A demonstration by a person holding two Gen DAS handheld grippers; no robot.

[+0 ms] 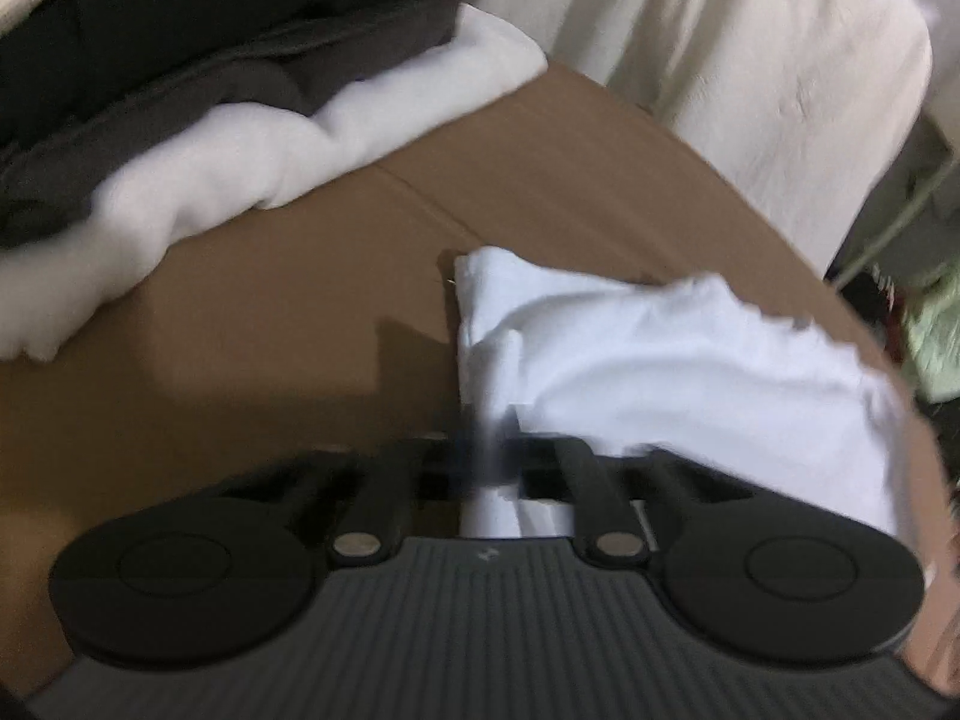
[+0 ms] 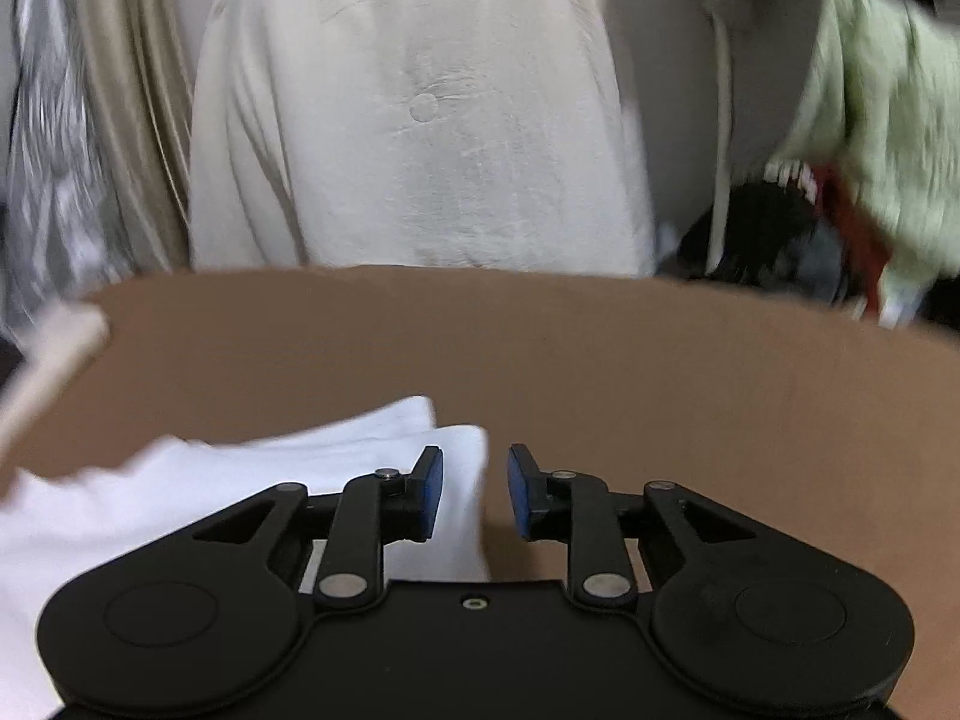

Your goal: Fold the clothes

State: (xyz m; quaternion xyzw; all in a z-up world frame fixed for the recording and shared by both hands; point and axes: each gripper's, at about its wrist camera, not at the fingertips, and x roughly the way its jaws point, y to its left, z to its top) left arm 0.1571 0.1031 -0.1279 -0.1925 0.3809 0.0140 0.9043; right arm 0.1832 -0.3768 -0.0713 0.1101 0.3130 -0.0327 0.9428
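Left gripper [image 1: 486,456] clamped on a bunched edge of the white garment [image 1: 660,360] – right gripper [image 2: 474,492] open, empty, beside its corner. The garment lies on brown cardboard [image 1: 270,312], long axis running rightward from the pinch. Best keep the pinched edge taut – lift evenly.

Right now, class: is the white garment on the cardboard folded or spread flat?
Folded. The white garment lies doubled into a compact bundle with layered edges on the cardboard; the left gripper pinches one fold.
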